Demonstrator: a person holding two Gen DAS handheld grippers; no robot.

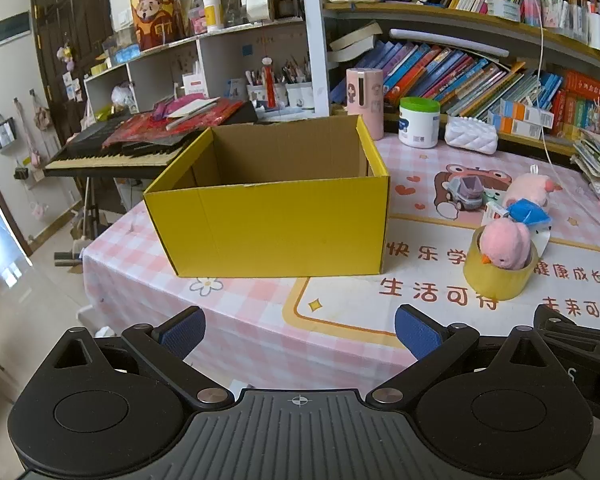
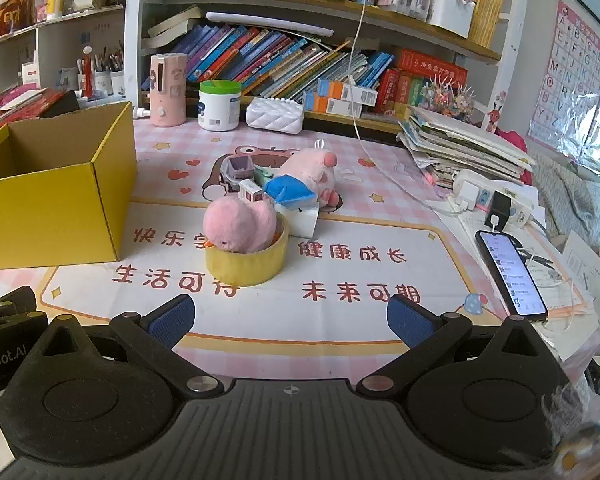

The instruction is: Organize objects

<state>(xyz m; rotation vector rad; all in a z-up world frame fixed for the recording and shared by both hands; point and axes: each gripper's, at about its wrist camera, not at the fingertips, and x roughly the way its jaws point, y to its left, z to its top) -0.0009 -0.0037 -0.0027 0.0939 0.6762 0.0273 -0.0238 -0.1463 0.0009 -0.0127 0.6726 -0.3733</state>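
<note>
Both hand-held grippers (image 1: 300,334) (image 2: 290,320) sat wide open, empty, bottom of frame; yellow box (image 1: 268,224) stood open-topped center-left, presumably to receive the toys.

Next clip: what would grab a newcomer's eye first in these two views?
The open yellow cardboard box, nothing visible inside, dominates the left of the pink checked tablecloth. To its right a pink plush chick sits nested in a roll of yellow tape, with a pink pig plush and a small toy truck behind. Both the left gripper and right gripper are open and empty.
</note>
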